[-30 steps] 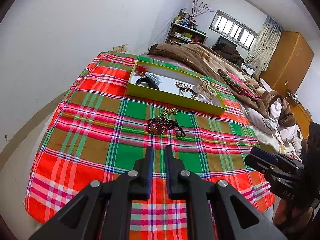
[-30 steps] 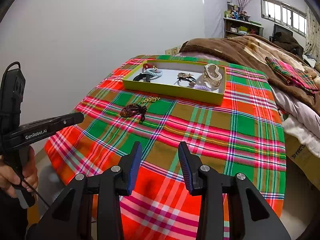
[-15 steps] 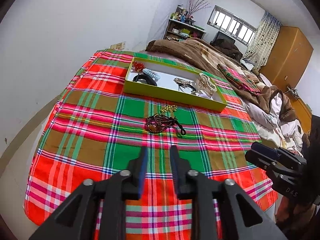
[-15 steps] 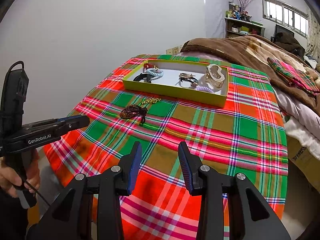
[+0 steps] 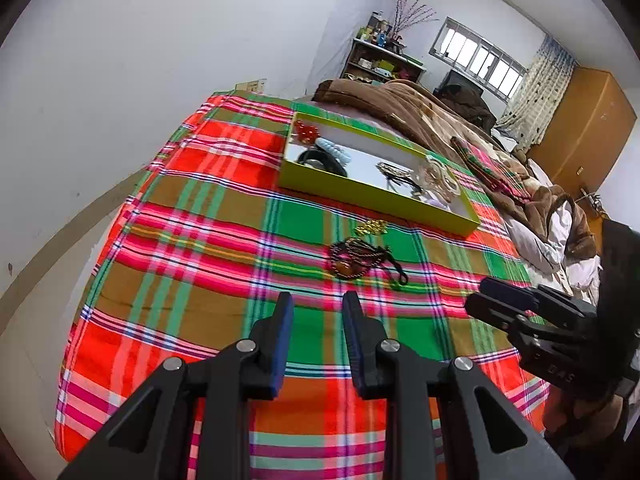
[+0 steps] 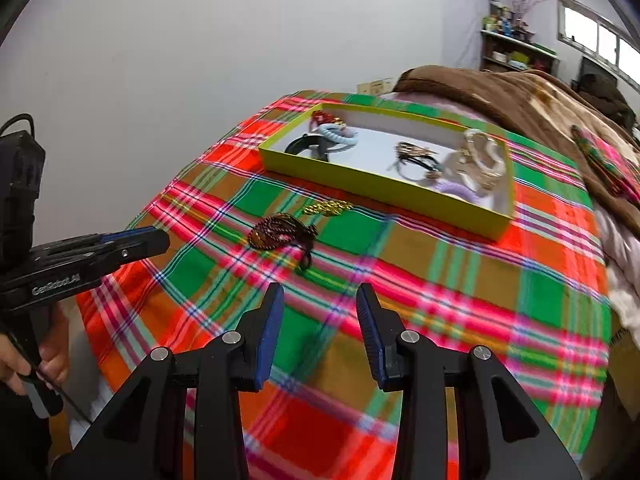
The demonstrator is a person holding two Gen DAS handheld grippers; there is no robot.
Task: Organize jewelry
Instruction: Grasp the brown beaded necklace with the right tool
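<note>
A dark brown bead necklace with a black cord lies on the plaid cloth, with a small gold chain just beyond it. Behind them stands a yellow-green tray holding a red piece, a pale blue coil, a black bangle, hair ties and cream beads. My left gripper is open and empty, short of the necklace. My right gripper is open and empty, near the necklace's cord.
The plaid cloth covers a table against a white wall on the left. A brown blanket and bedding lie right of the tray. The right gripper shows in the left wrist view; the left gripper shows in the right wrist view.
My left gripper has opened from nearly shut and moved closer to the necklace. My right gripper has moved forward and left toward the necklace, still open.
</note>
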